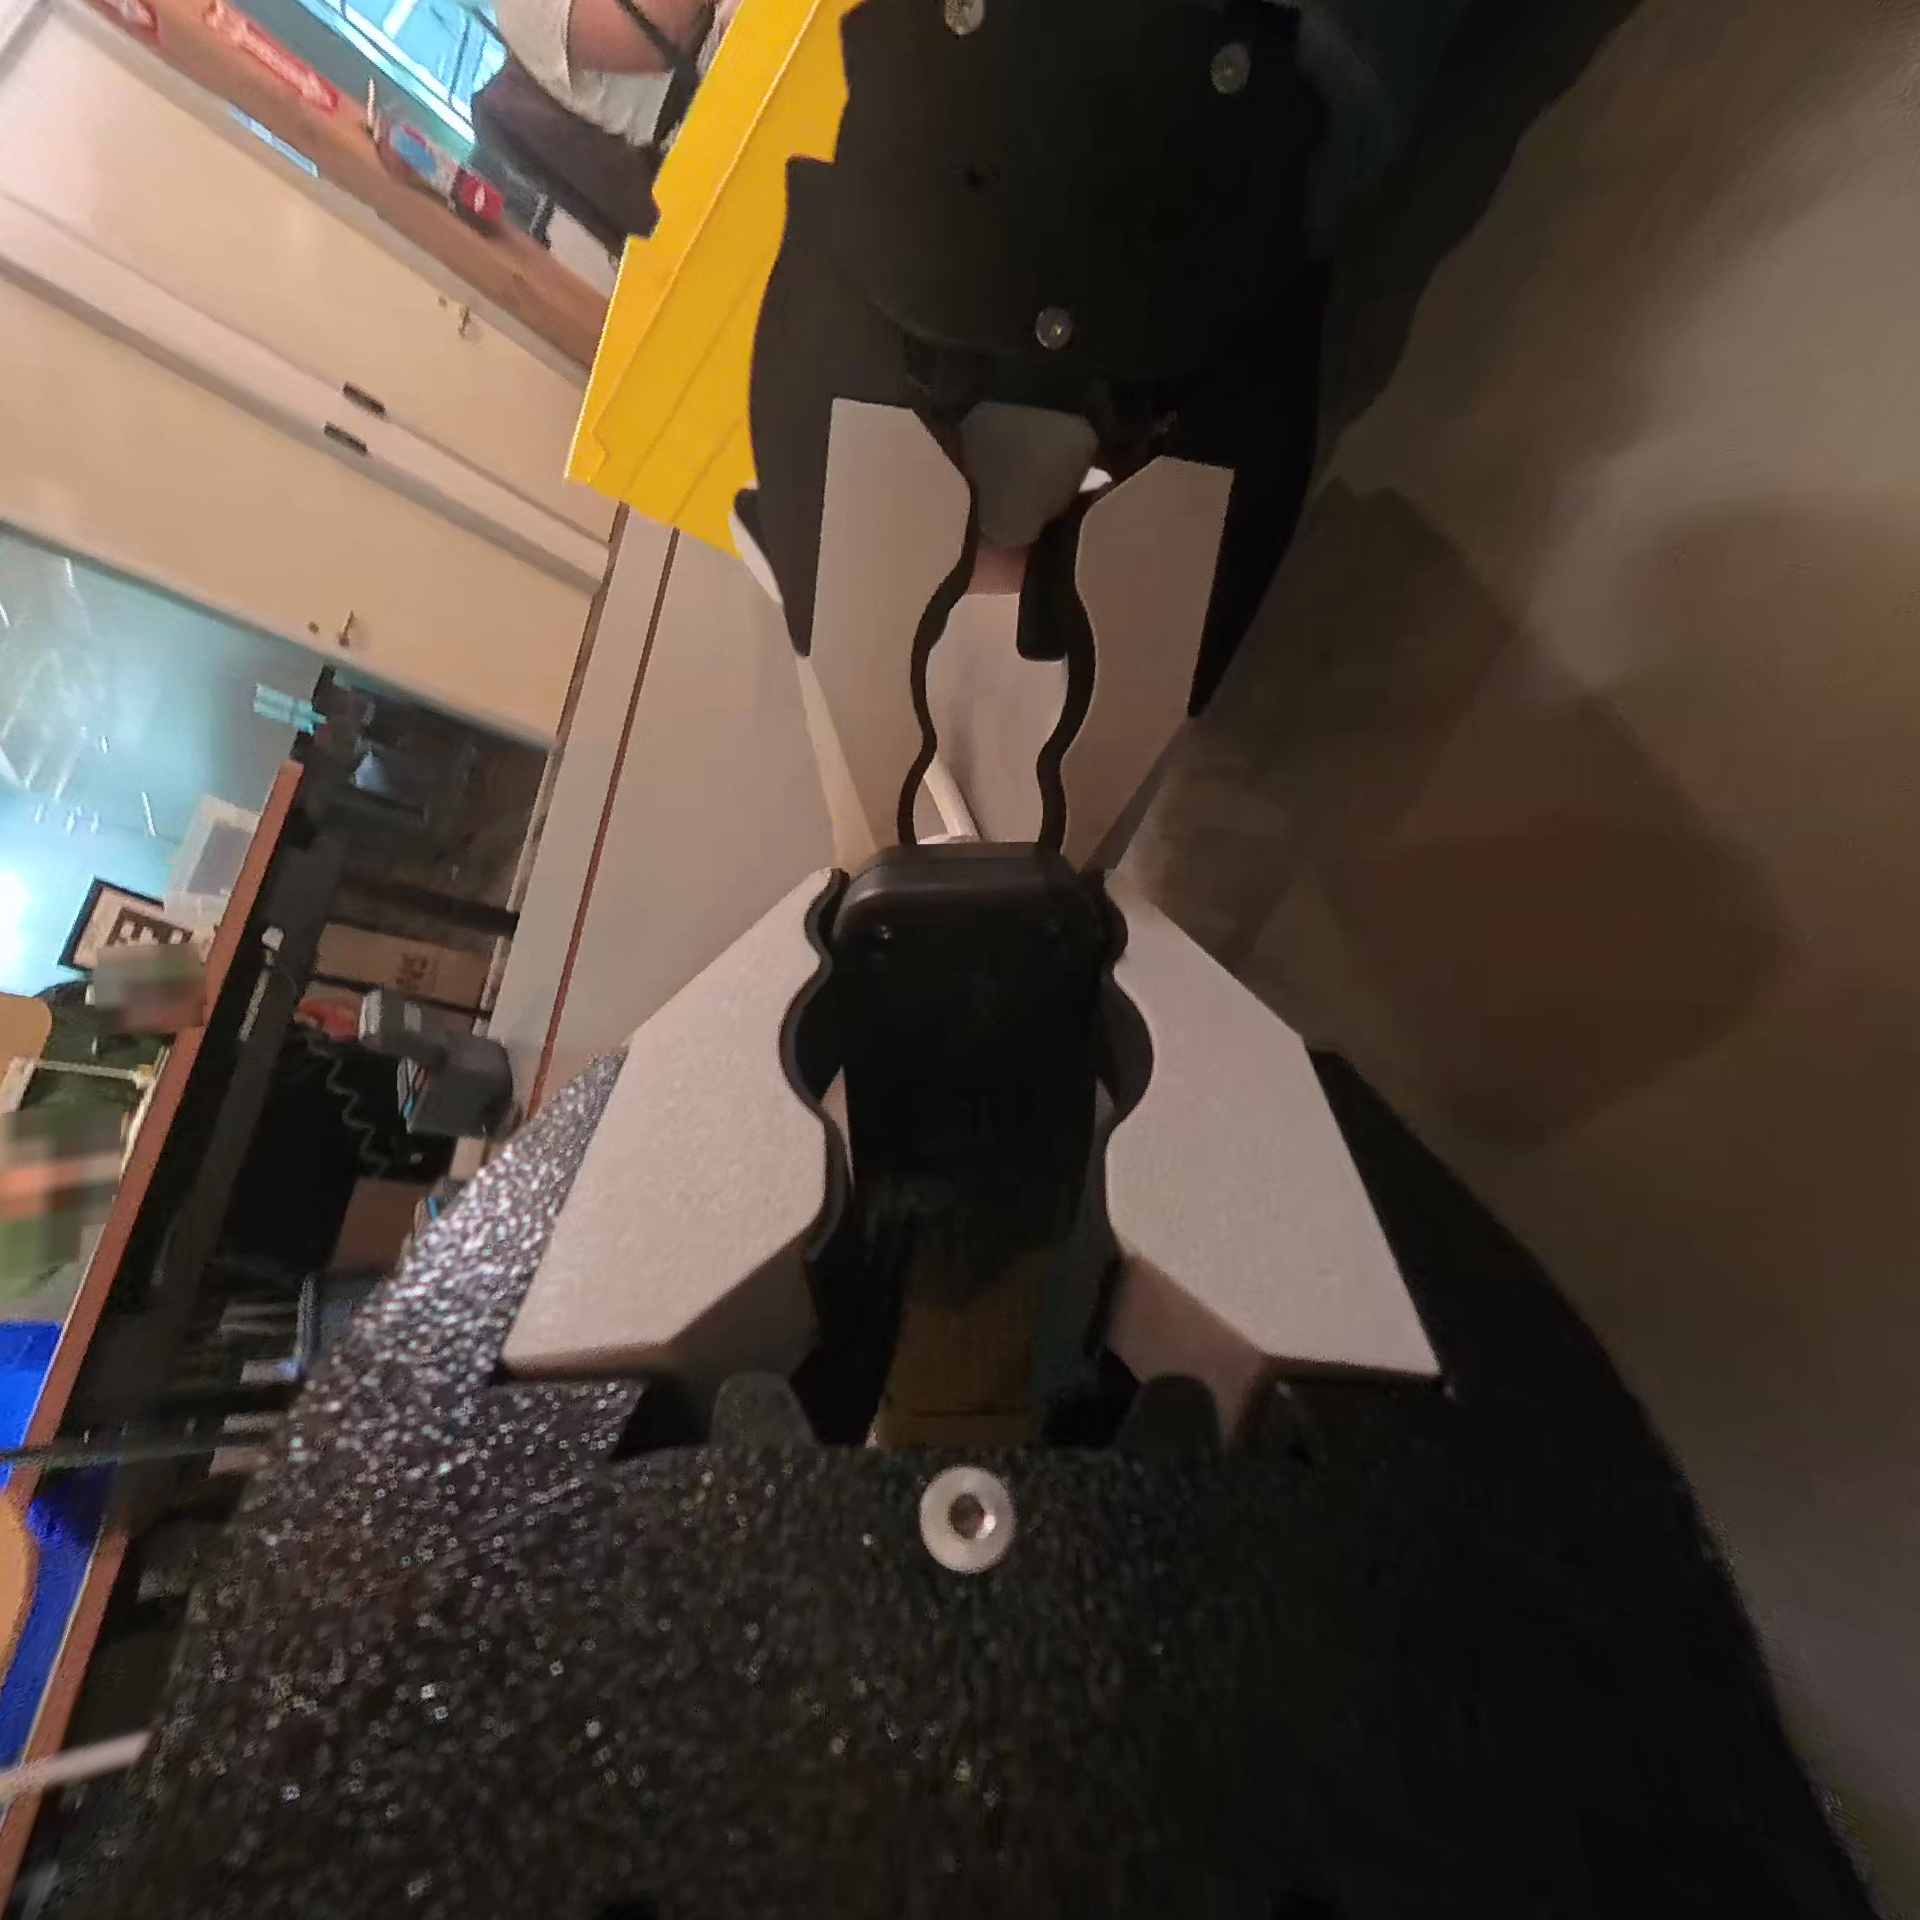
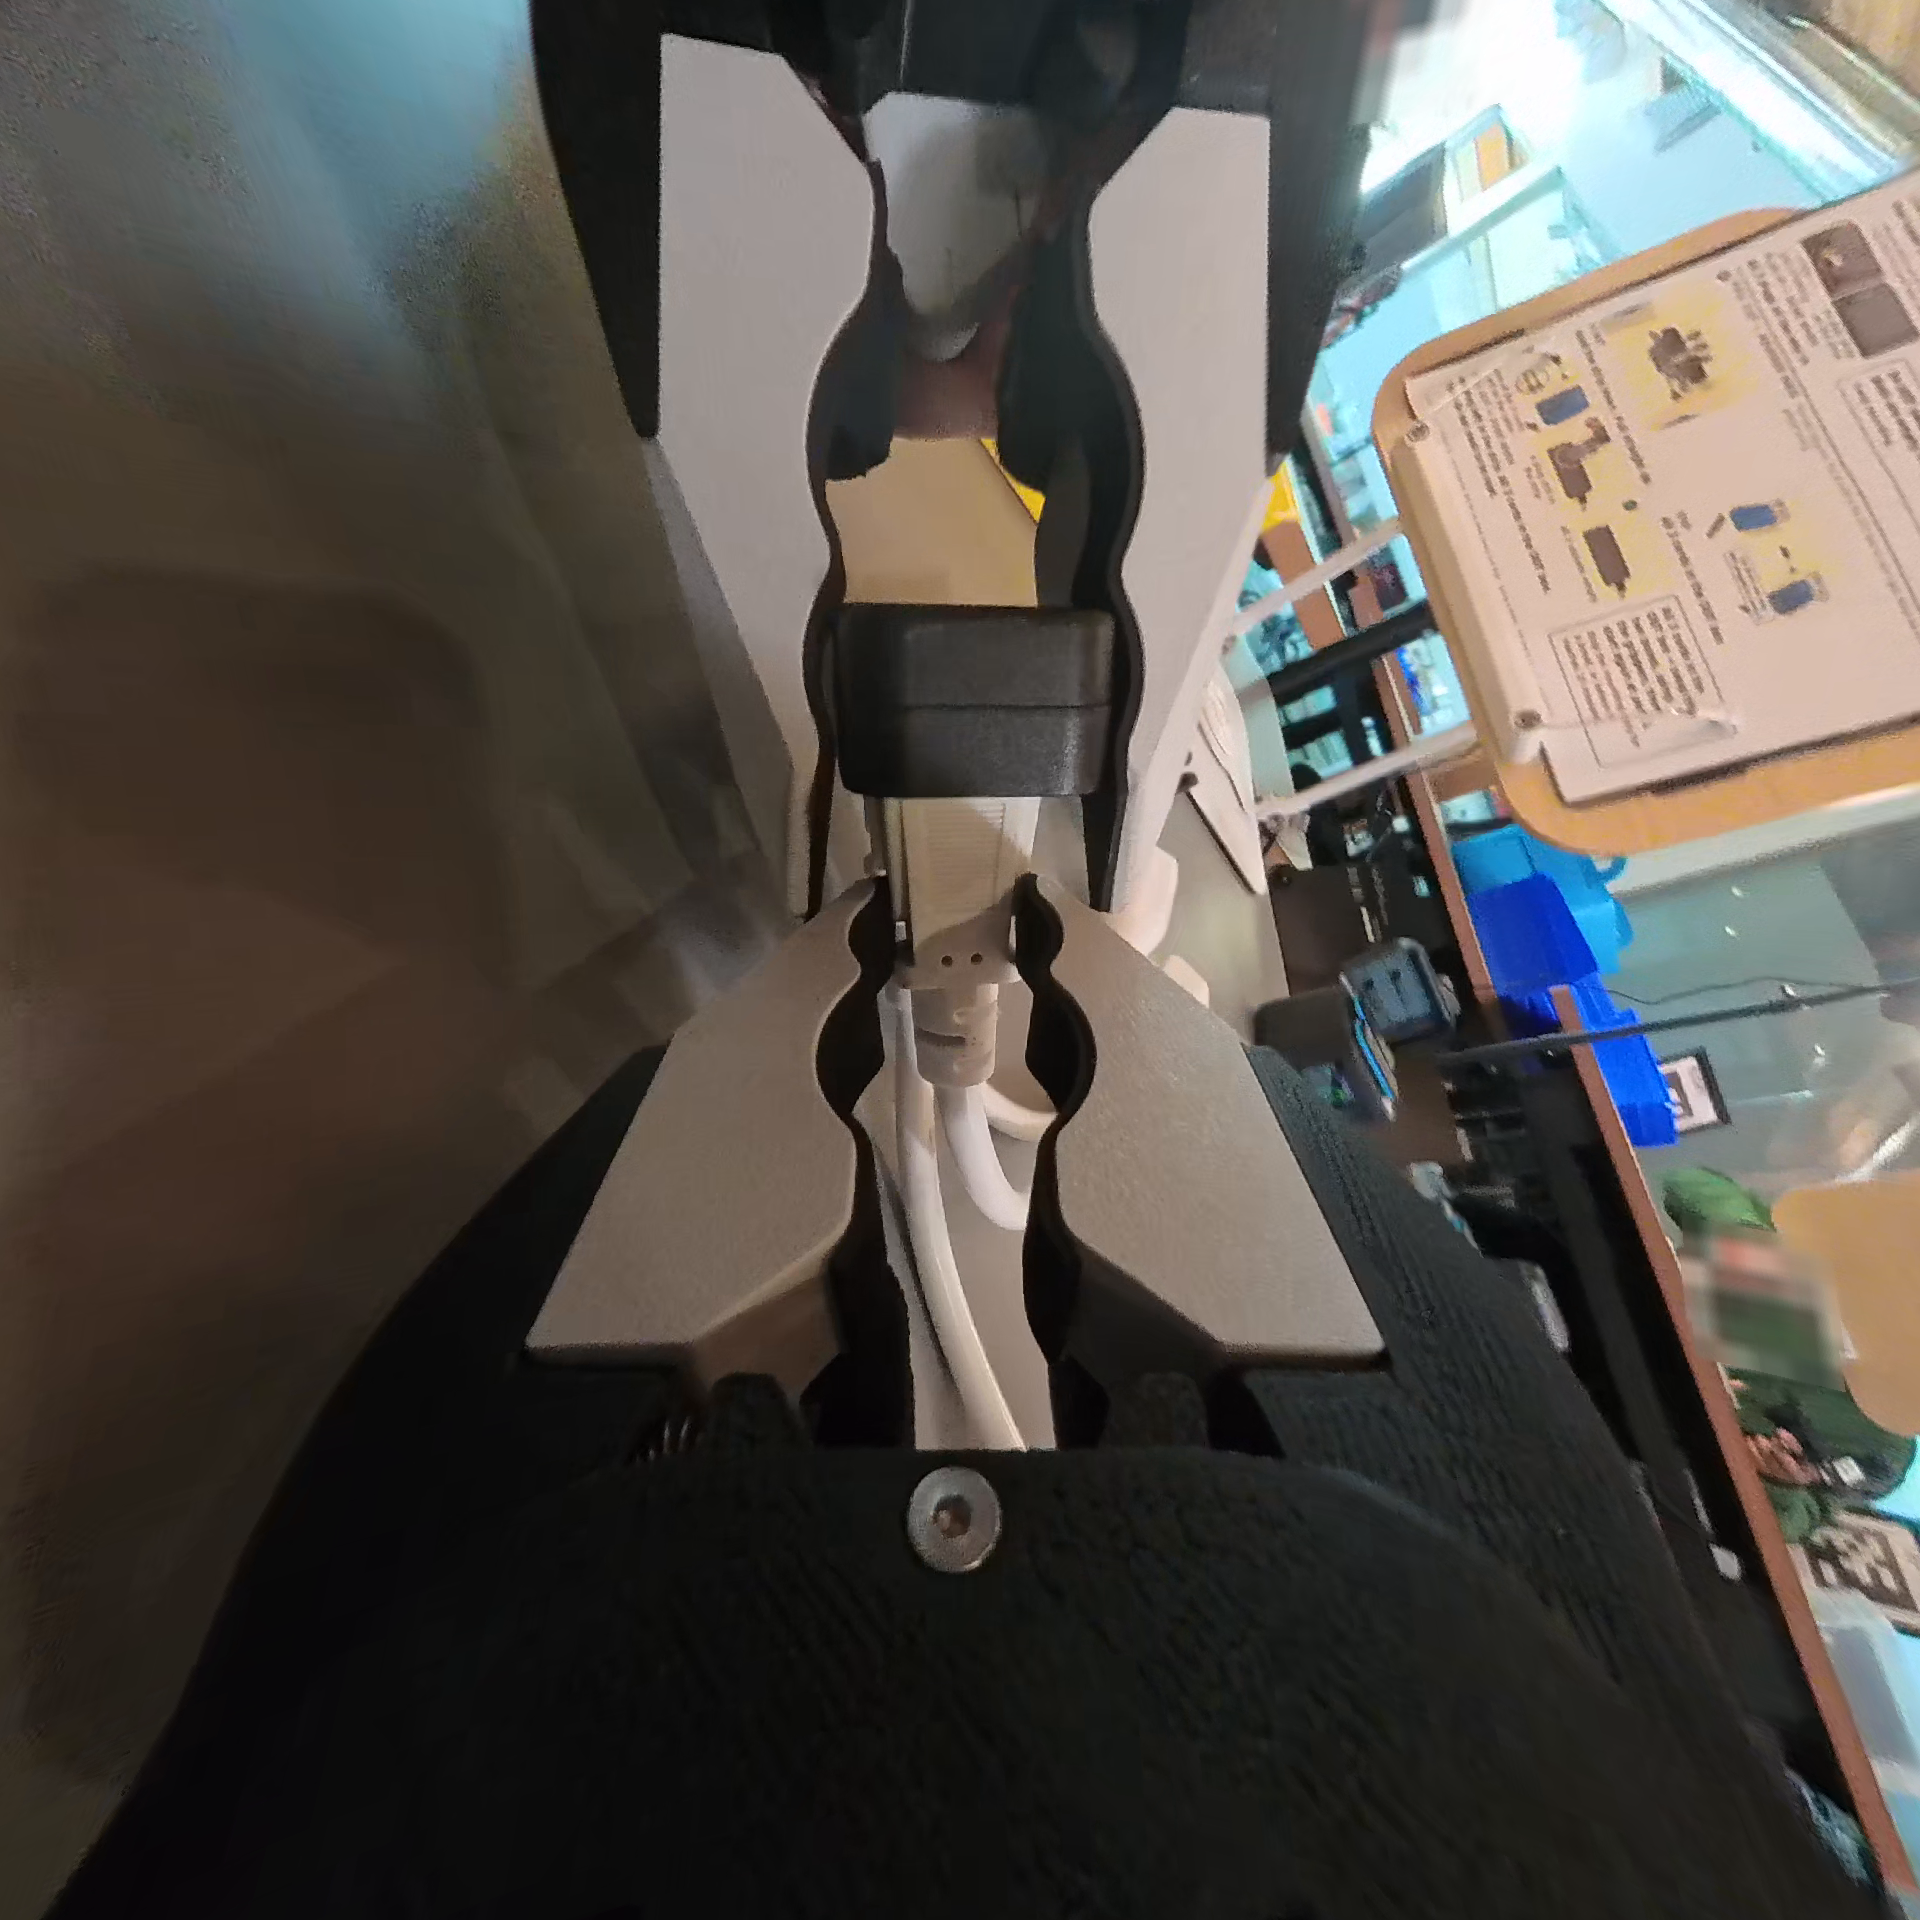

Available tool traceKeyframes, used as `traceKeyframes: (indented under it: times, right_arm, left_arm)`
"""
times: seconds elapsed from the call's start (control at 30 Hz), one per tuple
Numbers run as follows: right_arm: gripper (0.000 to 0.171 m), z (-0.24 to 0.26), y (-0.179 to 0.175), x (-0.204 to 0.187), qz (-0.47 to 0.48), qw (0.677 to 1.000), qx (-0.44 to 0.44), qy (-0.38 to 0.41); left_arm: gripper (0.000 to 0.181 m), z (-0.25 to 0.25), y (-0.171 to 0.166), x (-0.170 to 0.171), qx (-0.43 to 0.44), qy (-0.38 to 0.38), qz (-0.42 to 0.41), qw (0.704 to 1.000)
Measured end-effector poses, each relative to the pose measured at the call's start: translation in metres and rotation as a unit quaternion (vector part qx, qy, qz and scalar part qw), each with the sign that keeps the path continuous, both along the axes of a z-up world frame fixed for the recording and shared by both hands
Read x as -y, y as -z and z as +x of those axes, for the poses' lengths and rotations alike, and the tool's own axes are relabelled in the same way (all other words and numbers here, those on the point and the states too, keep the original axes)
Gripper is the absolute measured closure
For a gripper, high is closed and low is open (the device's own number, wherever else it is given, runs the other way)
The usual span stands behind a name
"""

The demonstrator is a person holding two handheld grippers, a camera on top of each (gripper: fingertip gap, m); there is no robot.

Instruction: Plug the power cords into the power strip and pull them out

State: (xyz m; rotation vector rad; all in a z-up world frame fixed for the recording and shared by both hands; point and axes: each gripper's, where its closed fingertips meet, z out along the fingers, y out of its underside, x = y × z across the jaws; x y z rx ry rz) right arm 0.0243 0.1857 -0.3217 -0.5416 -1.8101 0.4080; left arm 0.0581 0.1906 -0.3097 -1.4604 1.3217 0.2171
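In the left wrist view my left gripper [image 1: 966, 904] is shut on a black plug [image 1: 966, 997]. The plug's front meets the white power strip [image 1: 987, 707]. My right gripper [image 1: 987, 821] faces it from the far side, its fingers closed around the strip. In the right wrist view my right gripper [image 2: 948, 904] is shut on the cord end of the power strip [image 2: 951, 842]. A white cord [image 2: 966, 1195] runs back between its fingers. The left gripper [image 2: 961, 873] opposite holds the black plug [image 2: 971, 707] against the strip. The plug's prongs are hidden.
A grey surface [image 1: 1558, 727] lies close beside both grippers. A yellow bin [image 1: 696, 312] stands behind the right gripper. A wooden board with a printed sheet [image 2: 1662, 499] and blue bins [image 2: 1538, 914] are off to the side, with shelves of clutter beyond. Less than 4 cm separates the two grippers' tips.
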Motion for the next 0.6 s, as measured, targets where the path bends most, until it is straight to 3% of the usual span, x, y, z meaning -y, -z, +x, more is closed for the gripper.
traceKeyframes:
  times: [0.27, 0.6]
  right_arm:
    - [0.148, 0.012, 0.008, -0.044, 0.037, 0.998, -0.034, 0.033]
    - [0.148, 0.012, 0.006, -0.023, 0.03, 0.999, -0.043, -0.009]
  left_arm:
    - [0.138, 0.012, 0.007, -0.035, 0.013, 0.064, 0.083, 0.994]
    - [0.138, 0.003, 0.008, -0.014, 0.007, 0.081, 0.091, 0.993]
